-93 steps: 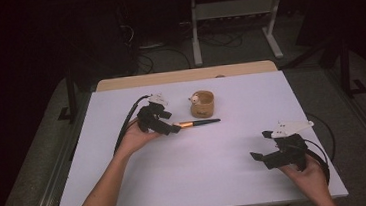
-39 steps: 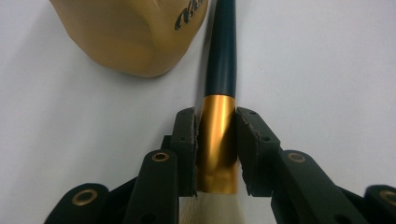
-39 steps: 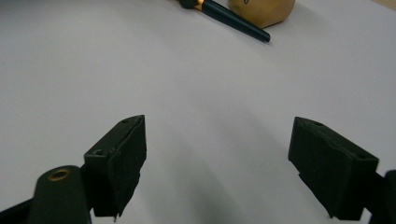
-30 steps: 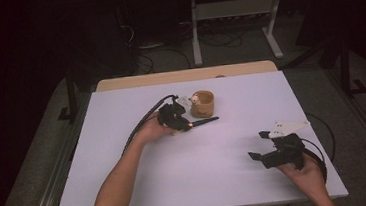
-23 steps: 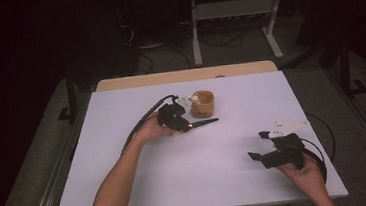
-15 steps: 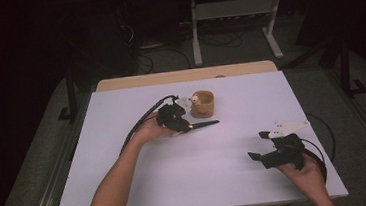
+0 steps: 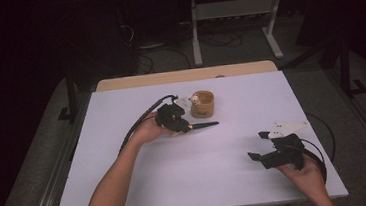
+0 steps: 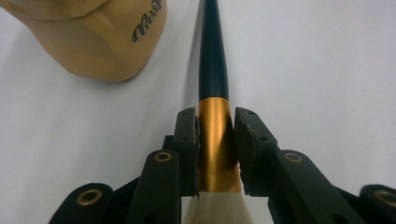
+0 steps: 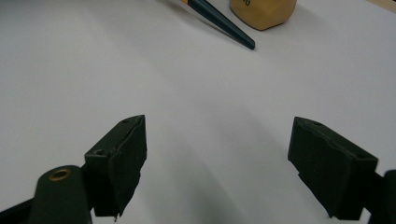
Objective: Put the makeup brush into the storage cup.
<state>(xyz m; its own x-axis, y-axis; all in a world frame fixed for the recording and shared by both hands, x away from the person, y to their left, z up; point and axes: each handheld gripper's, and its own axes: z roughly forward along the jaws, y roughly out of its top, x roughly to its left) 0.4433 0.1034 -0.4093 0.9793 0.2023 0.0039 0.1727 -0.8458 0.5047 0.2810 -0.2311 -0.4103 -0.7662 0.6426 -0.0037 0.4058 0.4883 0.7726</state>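
Note:
A brush (image 8: 212, 70) with a dark handle, a gold band and pale bristles is clamped in my left gripper (image 8: 215, 140), whose jaws are shut on the gold band. In the high view the left gripper (image 7: 180, 126) holds the brush (image 7: 204, 125) just in front of a tan wooden cup (image 7: 202, 104), handle pointing right. The cup (image 8: 100, 37) bears dark lettering and sits close on the left of the handle. My right gripper (image 7: 258, 146) rests near the table's front right, its jaws wide open on nothing. It (image 9: 217, 163) looks across at the brush handle (image 9: 219, 23) and cup (image 9: 264, 11).
The white table top (image 7: 197, 177) spans the view, with a wooden strip (image 7: 183, 76) along its far edge. Black cables trail from both grippers. Beyond the table the floor is dark, with a white metal stand (image 7: 233, 13) and loose cables.
Since three seconds ago my left gripper has carried the brush to the right, closer to the cup. Over the last second it barely moves. The right gripper stays put.

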